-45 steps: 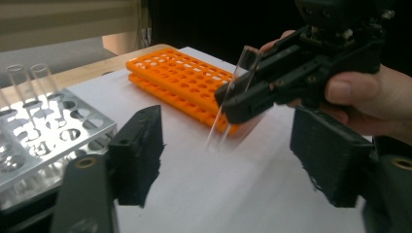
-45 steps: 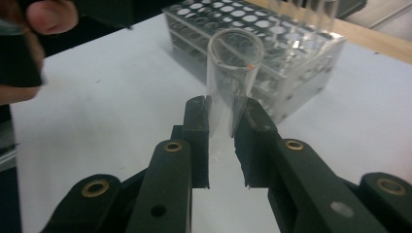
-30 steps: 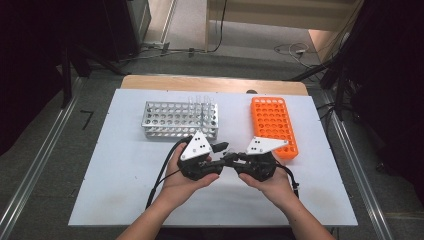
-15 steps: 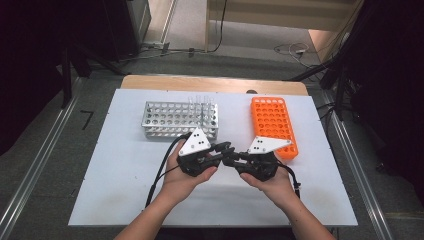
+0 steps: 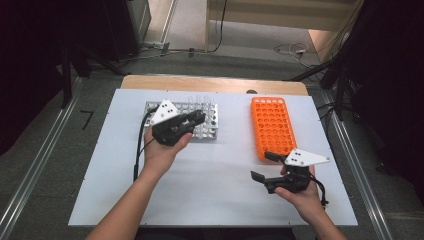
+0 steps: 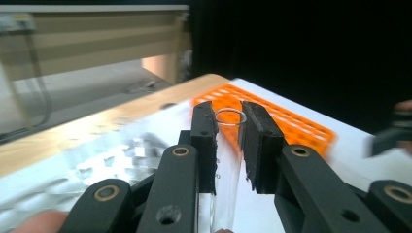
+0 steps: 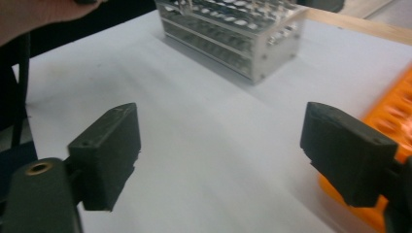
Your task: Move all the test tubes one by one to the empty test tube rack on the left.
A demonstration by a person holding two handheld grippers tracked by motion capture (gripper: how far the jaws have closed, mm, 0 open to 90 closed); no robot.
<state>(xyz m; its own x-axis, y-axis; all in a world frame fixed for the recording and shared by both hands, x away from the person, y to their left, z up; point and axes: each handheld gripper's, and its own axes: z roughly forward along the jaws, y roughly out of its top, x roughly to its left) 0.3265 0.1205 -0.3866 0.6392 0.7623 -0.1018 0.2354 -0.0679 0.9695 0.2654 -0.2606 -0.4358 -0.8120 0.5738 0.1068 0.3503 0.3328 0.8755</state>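
- Clear glass tube (image 6: pixel 227 145) sits between the left gripper's (image 6: pixel 228 124) pads, clamped, open rim up just past the pad tips; grip is on the upper part, so the lower end hangs free, likely for dropping into a rack hole.
- High view: left gripper (image 5: pixel 192 120) is over the front edge of the metal rack (image 5: pixel 212 131), which has a few tubes standing at its back row. Tube itself too small to make out there.
- Right gripper (image 5: pixel 264 166) jaws wide apart, nothing between them; they have just been opening. It sits low over the white mat (image 5: pixel 210 180), just off the near end of the orange rack (image 5: pixel 272 127).
- Right gripper view: pads (image 7: pixel 109 145) frame bare mat, metal rack (image 7: pixel 233 36) beyond, orange rack (image 7: pixel 388 121) at the edge.
- Judgement: looks like a handover just done, left now carries the tube, right is clear and out of the way. Target rack cannot be told.
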